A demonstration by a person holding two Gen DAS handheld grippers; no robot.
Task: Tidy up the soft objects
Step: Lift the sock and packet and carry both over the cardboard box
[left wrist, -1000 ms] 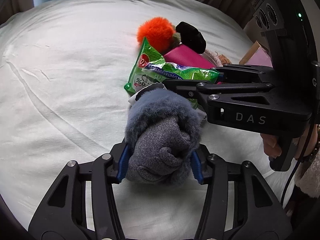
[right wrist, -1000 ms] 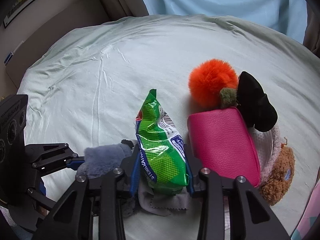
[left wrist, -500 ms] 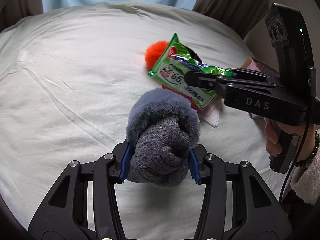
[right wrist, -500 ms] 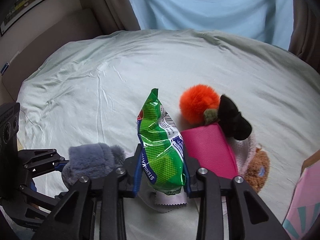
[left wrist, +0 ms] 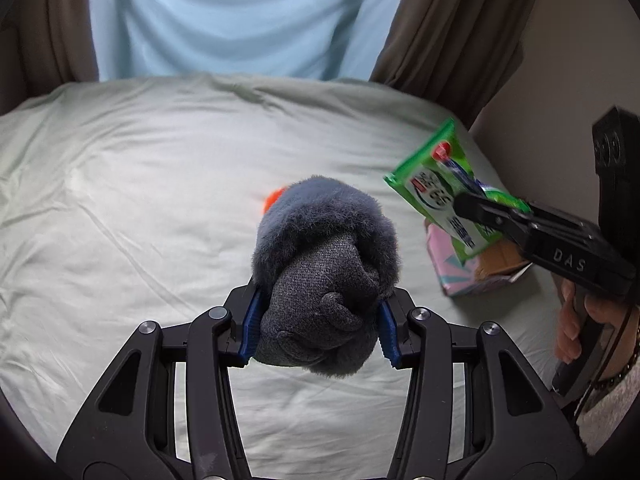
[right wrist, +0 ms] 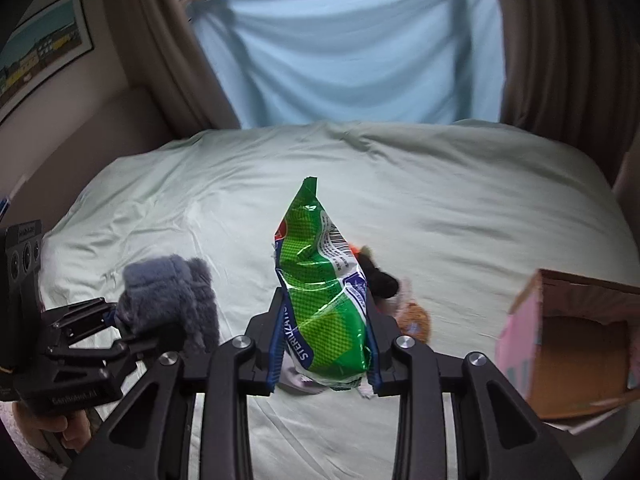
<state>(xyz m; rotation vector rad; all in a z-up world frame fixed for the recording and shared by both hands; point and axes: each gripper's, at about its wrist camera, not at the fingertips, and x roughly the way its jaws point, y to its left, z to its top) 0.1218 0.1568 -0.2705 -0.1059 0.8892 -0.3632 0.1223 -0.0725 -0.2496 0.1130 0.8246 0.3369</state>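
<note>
My left gripper [left wrist: 318, 332] is shut on a rolled grey fuzzy sock [left wrist: 324, 280], held up above the pale green bed sheet [left wrist: 140, 208]. In the right wrist view the same grey sock [right wrist: 172, 300] shows at the left. My right gripper [right wrist: 324, 360] is shut on a green wipes packet [right wrist: 324, 300], also lifted off the bed; from the left wrist view the packet [left wrist: 444, 192] hangs at the right. Behind the packet, an orange pom-pom [right wrist: 354, 249], a black soft item [right wrist: 380, 280] and a brown plush [right wrist: 414, 318] lie on the sheet, partly hidden.
An open pink cardboard box [right wrist: 576, 344] stands on the bed at the right, its brown inside facing me; the box [left wrist: 472, 272] also shows below the packet. A white cloth scrap [right wrist: 300, 380] lies under my right gripper. Curtains and a blue drape hang behind the bed.
Both grippers have risen from the bed with the sock and the packet still gripped. The pile of soft items now lies farther below, and the pink box has come into view at the right.
</note>
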